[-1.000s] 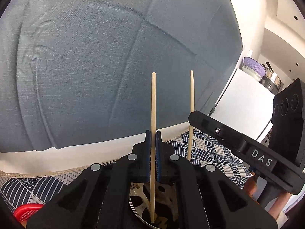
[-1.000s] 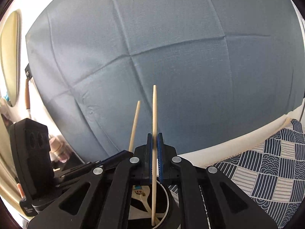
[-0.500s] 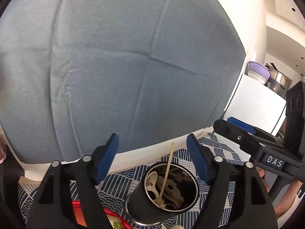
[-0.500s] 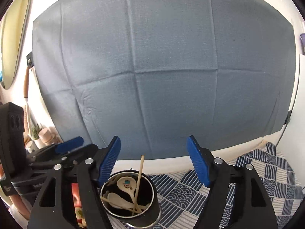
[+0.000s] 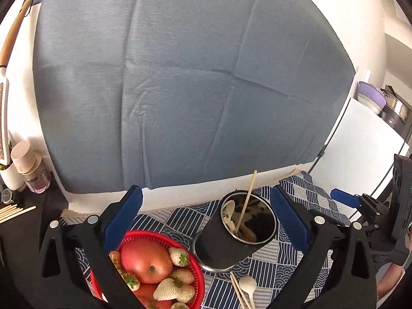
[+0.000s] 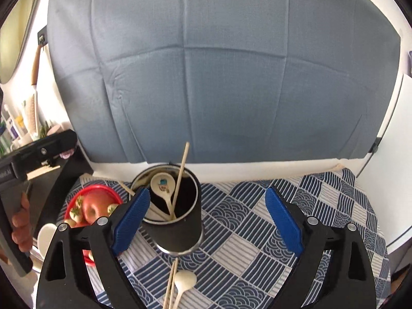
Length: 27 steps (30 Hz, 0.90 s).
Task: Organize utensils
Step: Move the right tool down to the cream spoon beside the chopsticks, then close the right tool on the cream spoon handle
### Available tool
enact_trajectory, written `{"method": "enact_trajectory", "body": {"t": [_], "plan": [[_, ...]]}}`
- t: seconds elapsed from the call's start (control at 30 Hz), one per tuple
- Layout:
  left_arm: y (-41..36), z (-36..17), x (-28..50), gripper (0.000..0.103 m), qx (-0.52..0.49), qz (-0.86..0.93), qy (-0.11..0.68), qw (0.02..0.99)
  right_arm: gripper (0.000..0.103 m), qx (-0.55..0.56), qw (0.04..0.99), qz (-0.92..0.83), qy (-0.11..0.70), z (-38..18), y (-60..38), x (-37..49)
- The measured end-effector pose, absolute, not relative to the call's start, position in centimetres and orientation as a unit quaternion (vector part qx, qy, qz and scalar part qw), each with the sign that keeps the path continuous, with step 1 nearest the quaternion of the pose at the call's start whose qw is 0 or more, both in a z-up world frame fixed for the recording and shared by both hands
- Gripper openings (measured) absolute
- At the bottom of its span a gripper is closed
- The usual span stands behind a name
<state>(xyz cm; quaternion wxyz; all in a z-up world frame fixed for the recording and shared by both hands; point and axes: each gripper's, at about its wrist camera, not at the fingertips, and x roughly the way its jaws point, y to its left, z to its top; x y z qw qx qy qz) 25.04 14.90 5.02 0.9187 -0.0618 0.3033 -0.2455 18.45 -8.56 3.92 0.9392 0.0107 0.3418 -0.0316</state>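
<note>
Both grippers, left (image 5: 206, 216) and right (image 6: 206, 217): jaws wide, opening, empty; cup (image 6: 180, 229) below.

The red basket (image 5: 198, 278) is part-covered by the left gripper's fingers (image 5: 123, 213) and cut by the lower edge. In the right wrist view the right gripper's finger (image 6: 131, 216) covers the black cup's (image 6: 190, 221) near-left rim. The loose chopsticks (image 6: 171, 283) and white spoon (image 6: 184, 280) run off the bottom edge. Cup contents lower down are in shadow. Shelf items (image 6: 15, 128) at far left are too small to identify.
</note>
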Motion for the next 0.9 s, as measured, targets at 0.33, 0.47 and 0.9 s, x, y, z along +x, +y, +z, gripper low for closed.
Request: {"method": "enact_trajectory", "body": {"t": [0.33, 0.47, 0.9], "plan": [[16.2, 2.5, 21.9, 0.097, -0.02, -0.214, 0.33, 0.919, 0.086, 0.042, 0.909, -0.025, 0.414, -3.7, -9.0, 16.5], [16.7, 1.0, 20.4, 0.097, -0.025, -0.201, 0.34, 0.918, 0.086, 0.042, 0.9, -0.022, 0.433, -6.1, -8.8, 16.1], [14.4, -4.8, 15.3, 0.097, 0.031, -0.215, 0.385, 0.897, 0.086, 0.047, 0.867, -0.017, 0.495, -13.1, -8.1, 15.2]]}}
